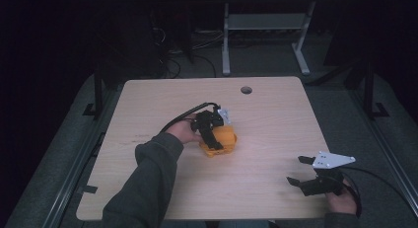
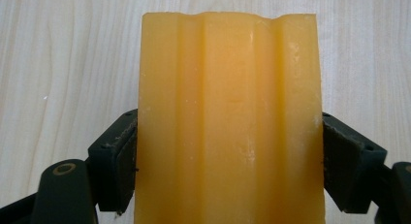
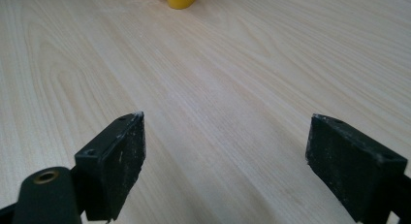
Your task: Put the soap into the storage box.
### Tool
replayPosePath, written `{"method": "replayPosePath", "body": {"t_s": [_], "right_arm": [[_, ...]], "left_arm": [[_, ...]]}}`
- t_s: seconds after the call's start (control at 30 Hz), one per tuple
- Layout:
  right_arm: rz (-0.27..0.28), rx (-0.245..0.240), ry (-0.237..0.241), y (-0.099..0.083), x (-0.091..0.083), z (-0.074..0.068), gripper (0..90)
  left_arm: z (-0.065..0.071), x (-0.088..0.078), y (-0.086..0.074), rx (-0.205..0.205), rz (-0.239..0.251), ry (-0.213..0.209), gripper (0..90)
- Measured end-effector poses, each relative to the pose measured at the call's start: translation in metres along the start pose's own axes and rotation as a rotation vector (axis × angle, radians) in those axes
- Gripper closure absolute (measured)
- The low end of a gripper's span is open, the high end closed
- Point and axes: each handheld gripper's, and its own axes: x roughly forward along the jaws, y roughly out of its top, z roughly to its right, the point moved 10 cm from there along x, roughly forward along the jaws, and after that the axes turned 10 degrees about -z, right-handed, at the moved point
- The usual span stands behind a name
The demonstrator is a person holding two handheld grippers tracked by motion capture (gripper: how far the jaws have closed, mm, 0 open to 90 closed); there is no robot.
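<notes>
Yellow ribbed block, clamped in left hand-held gripper at mid-counter; right hand-held gripper idle.

Item: yellow block [image 2: 228,122], waxy, with lengthwise ridges, near the middle of the pale wood counter [image 1: 276,119]. Left hand-held gripper [image 1: 213,132] reaches over it from the person's side; in the left gripper view both pads [image 2: 123,161] press its long sides, a hold that looks meant to steady or lift it by its narrower width. Right hand-held gripper [image 1: 301,170] sits well apart near the front right corner, jaws spread wide with nothing between, probably parked clear of the work. Whether the block rests on the counter or is raised cannot be told. Its near end is cut off in the left gripper view, its underside is hidden, and the high view is dim.
</notes>
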Motion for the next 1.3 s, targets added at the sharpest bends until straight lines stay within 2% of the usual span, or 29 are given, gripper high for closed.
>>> {"method": "replayPosePath", "body": {"t_s": [0.23,0.43,0.8,0.97,1.17,1.3], "right_arm": [[-0.002,-0.004,0.003,0.000,0.001,0.000,13.7],[-0.005,-0.002,0.005,0.000,0.000,-0.001,13.7],[-0.007,-0.005,0.007,0.000,0.001,-0.002,13.7],[-0.007,-0.010,0.007,0.000,0.002,-0.002,13.7],[-0.006,-0.010,0.007,0.000,0.002,-0.002,13.7],[-0.008,-0.007,0.009,0.000,0.002,-0.001,13.7]], "left_arm": [[0.001,-0.002,-0.001,0.000,-0.003,-0.002,19.7],[0.002,-0.005,-0.002,0.005,-0.013,0.034,19.5],[0.005,-0.011,-0.009,0.011,-0.024,0.058,19.4],[0.005,-0.011,-0.010,0.036,-0.041,0.055,19.4],[0.001,-0.011,-0.010,0.093,-0.063,0.059,19.7],[0.000,-0.011,-0.010,0.077,-0.058,0.048,19.7]]}}
